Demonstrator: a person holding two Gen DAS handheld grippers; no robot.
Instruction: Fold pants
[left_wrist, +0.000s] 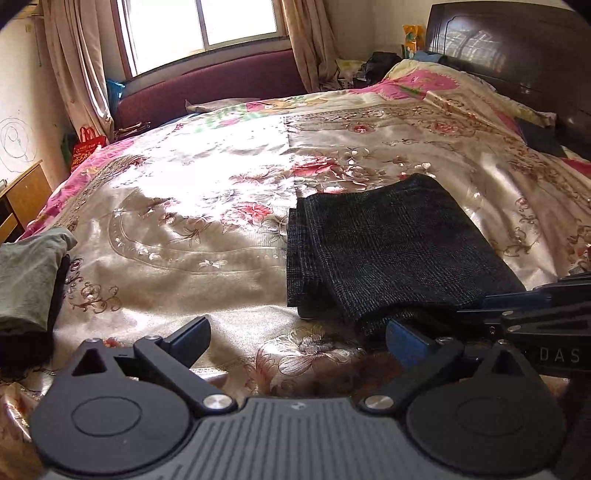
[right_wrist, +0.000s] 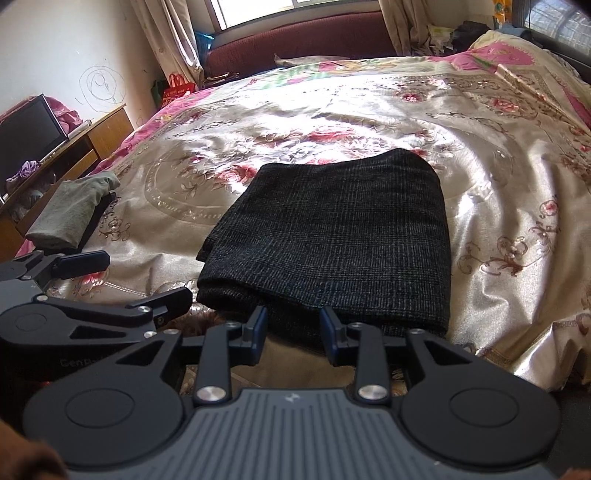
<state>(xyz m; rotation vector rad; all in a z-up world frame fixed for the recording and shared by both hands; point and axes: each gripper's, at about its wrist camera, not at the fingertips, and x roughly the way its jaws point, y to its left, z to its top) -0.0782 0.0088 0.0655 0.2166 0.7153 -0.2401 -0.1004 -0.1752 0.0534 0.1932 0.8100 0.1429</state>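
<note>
The dark checked pants (right_wrist: 328, 236) lie folded in a compact rectangle on the floral bedspread (right_wrist: 332, 110), near the bed's front edge. They also show in the left wrist view (left_wrist: 391, 247), to the right of centre. My left gripper (left_wrist: 299, 332) is open and empty, just left of the pants' near edge; it also shows at the left of the right wrist view (right_wrist: 144, 280). My right gripper (right_wrist: 293, 328) is partly open at the pants' near edge, fingers apart, holding nothing; it shows from the side at the right of the left wrist view (left_wrist: 517, 314).
A folded grey-green garment (right_wrist: 74, 210) lies on a dark item at the bed's left edge. A wooden desk with a monitor (right_wrist: 29, 129) stands left of the bed. A maroon bench (right_wrist: 295, 40) sits under the window, a dark headboard (left_wrist: 517, 55) at right.
</note>
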